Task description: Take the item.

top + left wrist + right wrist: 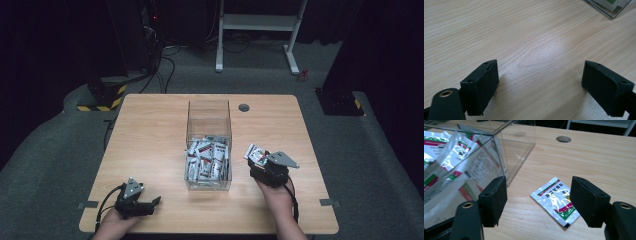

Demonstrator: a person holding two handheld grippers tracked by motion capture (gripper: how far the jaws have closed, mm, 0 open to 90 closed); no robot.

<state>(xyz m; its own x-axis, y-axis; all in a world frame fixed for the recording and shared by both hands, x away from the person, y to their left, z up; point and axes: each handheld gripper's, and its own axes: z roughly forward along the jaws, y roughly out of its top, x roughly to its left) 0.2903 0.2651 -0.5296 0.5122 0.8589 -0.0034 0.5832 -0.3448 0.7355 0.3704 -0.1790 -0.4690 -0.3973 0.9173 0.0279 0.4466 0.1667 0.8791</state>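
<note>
— Beside the clear box [499,152], on the bare counter [599,157], lies one sachet [555,201]. How much of it can you make out from the right gripper view?

— Most of it. Its corner toward 4 o'clock is covered by the right-hand pad of the right tongs [537,201], and the print is too small to read. It's silver-white with red and green bands.

— Which way does it run?

— It lies flat, long axis from about 10 o'clock to 4 o'clock in that view, the dark-tipped corner toward 5 o'clock. In the high view it sits at 3 o'clock of the box, half hidden under the gripper [257,156], so its direction is hard to judge there.

— Are the right tongs holding it?

— No. The jaws stand wide apart, above it, with neither pad pressing on it. They hold nothing.

— And the box?

— Its near half is packed with similar sachets [207,162], seen through glare and reflections on the wall; the far half looks bare. The left edge of the right gripper view cuts it off.

— The left tongs [539,87]?

— Spread wide over plain wood, gripping nothing. A corner of the box [610,7] is cut off at 1 o'clock. In the high view they sit at 7 o'clock of the box [150,204], well apart from it.
</note>
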